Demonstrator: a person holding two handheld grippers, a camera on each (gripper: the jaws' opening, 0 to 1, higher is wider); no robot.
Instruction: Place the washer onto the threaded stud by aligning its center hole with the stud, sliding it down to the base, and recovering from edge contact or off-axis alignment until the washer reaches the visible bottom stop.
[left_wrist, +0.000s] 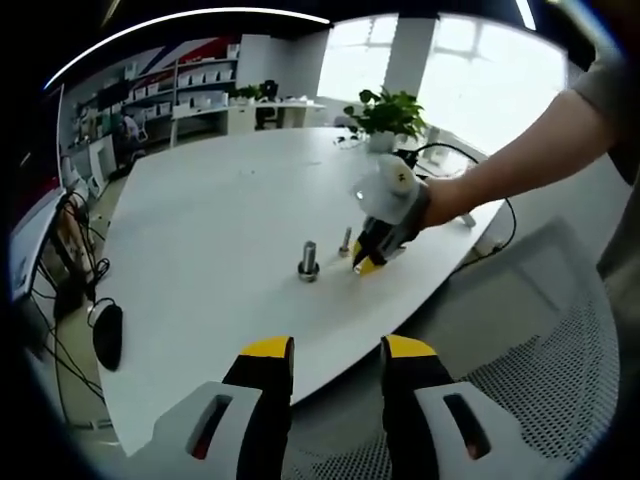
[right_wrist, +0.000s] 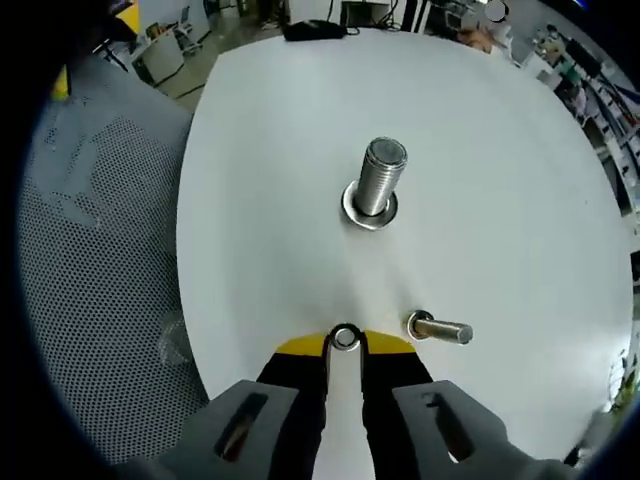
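Note:
A thick threaded stud (right_wrist: 378, 180) stands upright on the white table (right_wrist: 280, 140), with a metal ring around its base. My right gripper (right_wrist: 345, 345) is shut on a small metal washer (right_wrist: 345, 338), pinched between its yellow tips low over the table, short of the stud. A smaller bolt (right_wrist: 440, 328) sits just to the right of those tips. In the left gripper view the stud (left_wrist: 308, 260) and the small bolt (left_wrist: 346, 240) stand mid-table, and the right gripper (left_wrist: 368, 260), held by a person's hand, is beside them. My left gripper (left_wrist: 338, 352) is open, holding nothing, off the table's near edge.
A black mouse (left_wrist: 107, 335) lies near the table's left edge, with cables beside it. A potted plant (left_wrist: 385, 115) stands at the far side. A grey mesh chair (left_wrist: 540, 370) is below the table's near edge, also seen as mesh (right_wrist: 90, 250).

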